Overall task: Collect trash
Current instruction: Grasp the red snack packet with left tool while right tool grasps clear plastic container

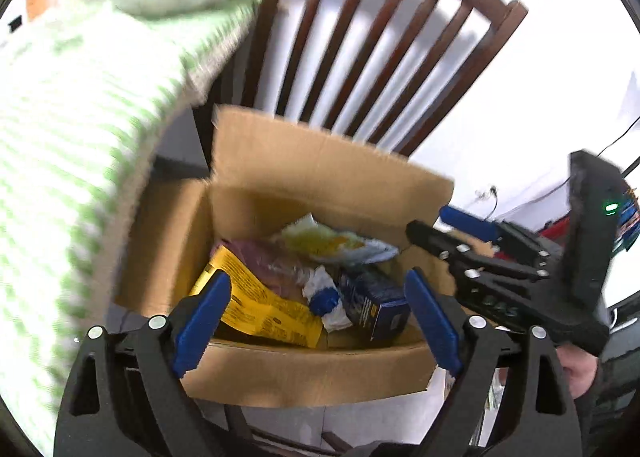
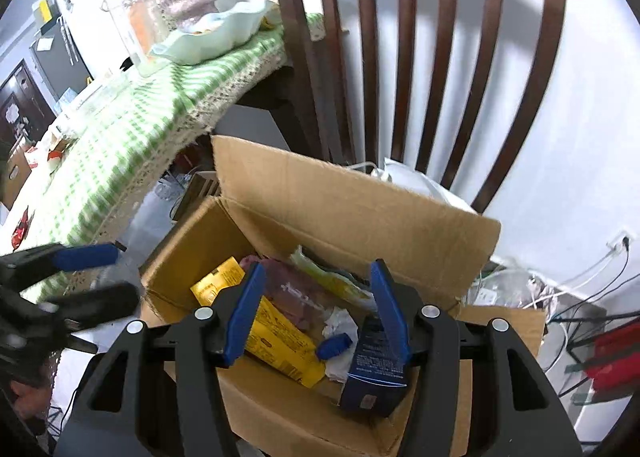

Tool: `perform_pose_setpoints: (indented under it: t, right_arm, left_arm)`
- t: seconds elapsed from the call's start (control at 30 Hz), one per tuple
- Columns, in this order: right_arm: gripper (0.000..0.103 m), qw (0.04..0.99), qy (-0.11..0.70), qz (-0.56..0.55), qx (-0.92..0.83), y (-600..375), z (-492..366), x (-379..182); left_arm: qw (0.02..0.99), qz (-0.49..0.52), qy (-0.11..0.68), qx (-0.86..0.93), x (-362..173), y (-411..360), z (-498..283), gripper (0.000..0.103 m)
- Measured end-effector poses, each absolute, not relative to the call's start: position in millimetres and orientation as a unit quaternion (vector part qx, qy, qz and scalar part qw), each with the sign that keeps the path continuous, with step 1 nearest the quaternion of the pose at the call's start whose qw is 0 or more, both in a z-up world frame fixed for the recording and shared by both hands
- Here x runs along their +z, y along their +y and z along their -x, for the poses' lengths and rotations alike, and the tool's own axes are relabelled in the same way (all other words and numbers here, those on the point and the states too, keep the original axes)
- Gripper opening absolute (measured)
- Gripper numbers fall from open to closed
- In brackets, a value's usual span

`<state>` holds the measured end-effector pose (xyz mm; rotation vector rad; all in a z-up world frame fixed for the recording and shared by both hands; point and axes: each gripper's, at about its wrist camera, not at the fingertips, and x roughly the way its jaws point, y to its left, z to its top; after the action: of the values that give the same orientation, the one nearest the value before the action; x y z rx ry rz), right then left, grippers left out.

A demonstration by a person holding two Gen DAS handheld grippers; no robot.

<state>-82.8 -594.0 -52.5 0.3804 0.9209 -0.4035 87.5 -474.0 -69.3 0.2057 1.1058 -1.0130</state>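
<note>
Chair (image 2: 416, 57): a dark wooden slat-back is standing beyond both grippers, against a white wall
Table (image 2: 132, 137): draped in a green-checked cloth, it is lying off to the left of the right gripper, carrying a glass jar (image 2: 134, 13) and a pale dish (image 2: 216, 33)
Cardboard box (image 1: 320, 373): sitting open directly below and ahead of both grippers, its back flap standing up towards the chair
Trash in the box: a yellow printed packet (image 1: 264, 305) is lying under the left gripper's left finger; a dark blue carton (image 1: 376, 301) is resting just inside its right finger; a crumpled white wrapper with a blue cap (image 1: 326, 299) is sitting between the two; a pale yellow-and-white bag (image 1: 332, 241) is lying further back
Left gripper (image 1: 316, 317): hovering over the box with its blue pads spread wide, gripping nothing
Right gripper (image 2: 316, 317): hanging over the same box, its jaws standing partly apart and empty, the blue carton lying below its right pad rather than between the pads
Cables (image 2: 580, 281): trailing across the floor to the right of the right gripper
</note>
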Motion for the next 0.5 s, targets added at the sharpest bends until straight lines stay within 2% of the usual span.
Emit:
perform_pose_setpoints:
  t: [0.33, 0.5]
  right_arm:
    - [0.055, 0.882, 0.411, -0.142, -0.179, -549.8, 43.6, -17.5]
    - [0.055, 0.895, 0.4, -0.12, -0.155, -521.7, 19.7, -6.6]
  left_arm:
    - [0.799, -0.049, 0.444, -0.402, -15.4, -379.9, -121.8, 0.089]
    - [0.833, -0.029, 0.428, -0.349, -8.5, -333.9, -145.4, 0.09]
